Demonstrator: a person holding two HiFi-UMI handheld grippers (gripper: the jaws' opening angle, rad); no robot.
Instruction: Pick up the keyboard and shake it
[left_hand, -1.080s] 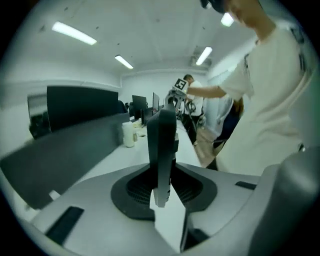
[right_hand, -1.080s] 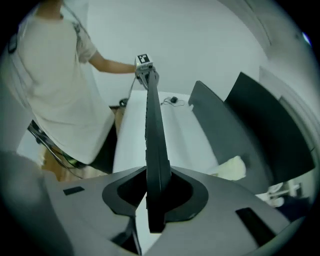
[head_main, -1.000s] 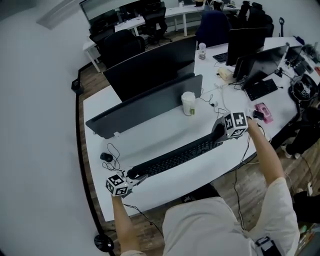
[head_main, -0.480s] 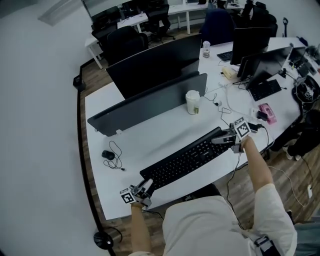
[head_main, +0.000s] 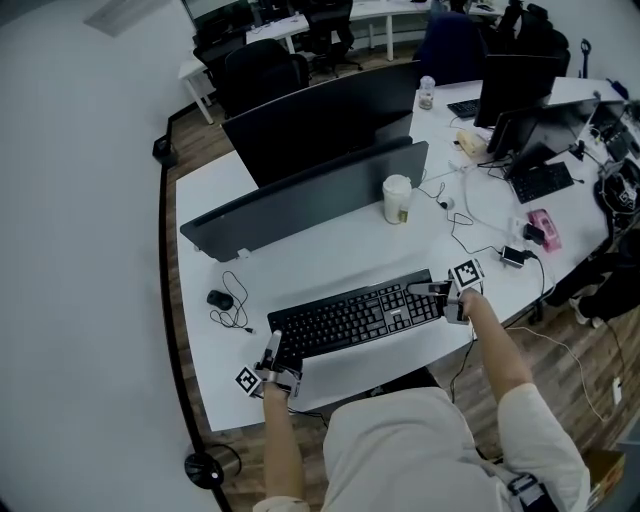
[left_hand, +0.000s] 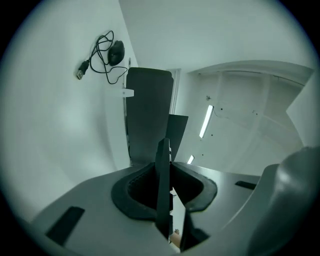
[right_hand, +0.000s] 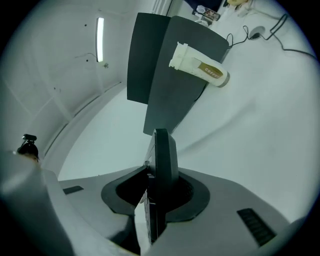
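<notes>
The black keyboard (head_main: 355, 318) lies flat on the white desk (head_main: 300, 255), near its front edge. My left gripper (head_main: 273, 350) is at the keyboard's left end and closing on it. In the left gripper view the thin edge of the keyboard (left_hand: 162, 185) stands clamped between the jaws of that gripper (left_hand: 167, 172). My right gripper (head_main: 428, 291) is at the right end. There the keyboard's end (right_hand: 161, 160) is still between the jaws of the right gripper (right_hand: 160, 175), which are opening, with a light gap on one side.
A black mouse (head_main: 218, 299) with a coiled cable lies left of the keyboard. A paper coffee cup (head_main: 397, 198) stands behind it, in front of a low dark screen (head_main: 310, 195). Cables and a small charger (head_main: 513, 257) lie to the right.
The keyboard was held up and tilted a second ago. It has come down with both grippers and now rests level on the desk.
</notes>
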